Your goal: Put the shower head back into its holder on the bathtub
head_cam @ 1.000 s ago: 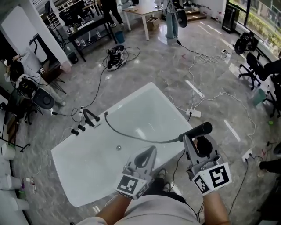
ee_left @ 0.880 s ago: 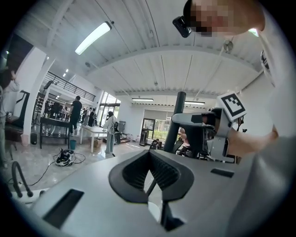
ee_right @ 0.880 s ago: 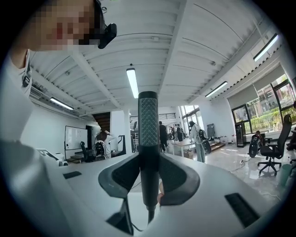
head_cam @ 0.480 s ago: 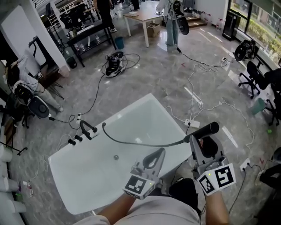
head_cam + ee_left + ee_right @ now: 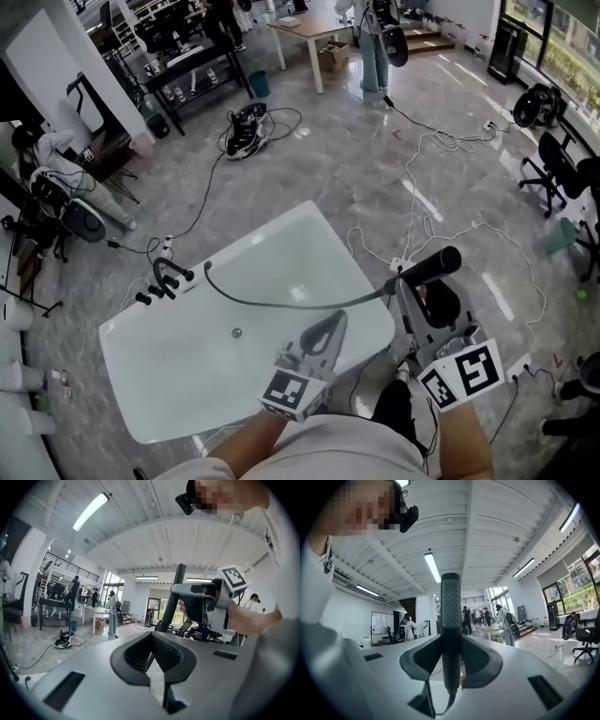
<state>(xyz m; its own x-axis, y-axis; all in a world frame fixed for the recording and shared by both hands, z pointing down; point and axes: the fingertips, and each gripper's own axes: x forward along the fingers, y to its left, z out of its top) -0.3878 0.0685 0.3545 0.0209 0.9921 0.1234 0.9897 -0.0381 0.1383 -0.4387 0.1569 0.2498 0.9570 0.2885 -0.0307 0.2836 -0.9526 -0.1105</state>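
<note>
The white bathtub [image 5: 187,375] lies at the centre left of the head view. Black taps and the holder [image 5: 161,281] stand at its left end. From there a dark hose [image 5: 281,302] arcs over the tub to the black shower head [image 5: 427,266]. My right gripper [image 5: 409,287] is shut on its handle beyond the tub's right end. In the right gripper view the shower head [image 5: 450,620] stands upright between the jaws of that gripper [image 5: 451,660]. My left gripper [image 5: 330,323] is shut and holds nothing, above the tub's near rim; its own view shows the left gripper [image 5: 151,656] with pads together.
Cables and a power strip [image 5: 401,264] trail over the grey floor to the right of the tub. Office chairs [image 5: 553,159] stand at the right, a black device [image 5: 246,127] lies behind the tub, a table [image 5: 309,26] and people at the back, gear [image 5: 56,197] at the left.
Both grippers have travelled sideways together by the tub's near side, the shower head still in the right one. The tub sits further left in the head view.
</note>
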